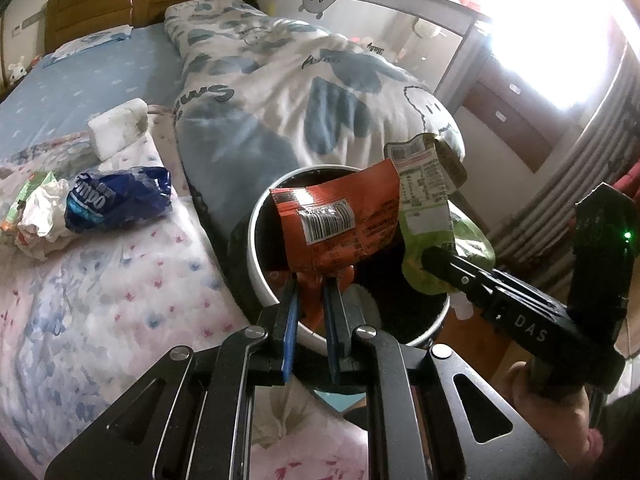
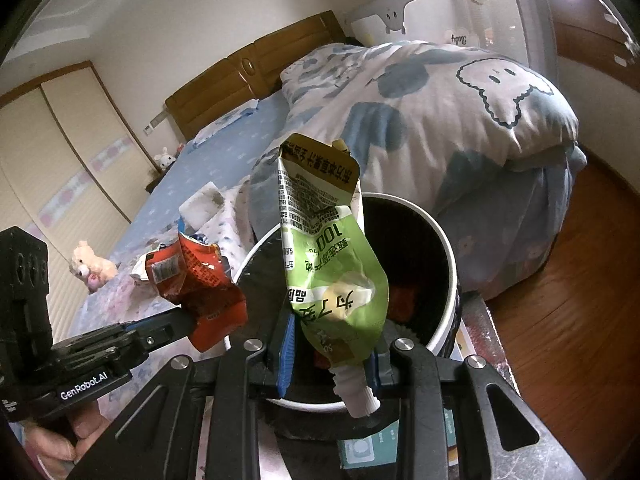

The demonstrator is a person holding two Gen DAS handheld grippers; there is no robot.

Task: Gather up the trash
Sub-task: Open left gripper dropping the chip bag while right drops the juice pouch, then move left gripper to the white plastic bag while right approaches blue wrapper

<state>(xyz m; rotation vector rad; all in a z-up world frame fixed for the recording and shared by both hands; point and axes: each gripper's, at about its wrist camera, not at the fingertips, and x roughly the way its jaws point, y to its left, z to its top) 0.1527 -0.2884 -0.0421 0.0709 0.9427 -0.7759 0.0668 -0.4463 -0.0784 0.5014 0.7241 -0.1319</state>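
Wrapper (image 1: 332,224), orange-red with a barcode label, crumpled: pinched at its lower end between the blue pads of the left gripper (image 1: 312,292), jaws pressed nearly together on it; held upright above the near rim of the bin (image 1: 256,256).
Pouch (image 2: 332,264), green and white with printed text, white spout pointing down toward the camera: clamped between the pads of the right gripper (image 2: 332,344), jaws closed on its lower part; held upright over the open mouth of the bin, just beside the wrapper, apart from it.
Bin, round, white rim, dark inside: standing on the floor against the foot of the bed (image 1: 100,92); reddish scraps visible at the bottom.
Bag (image 1: 120,200), blue plastic, crumpled: lying on the flowered sheet, touching a crumpled white tissue (image 1: 40,212).
Block (image 1: 118,128), white, soiled at one end: farther up the bed, near the quilt (image 1: 288,92).
Quilt, white with blue patches: bunched along the bed's far side.
Hand (image 1: 552,400): gripping the right gripper's handle.
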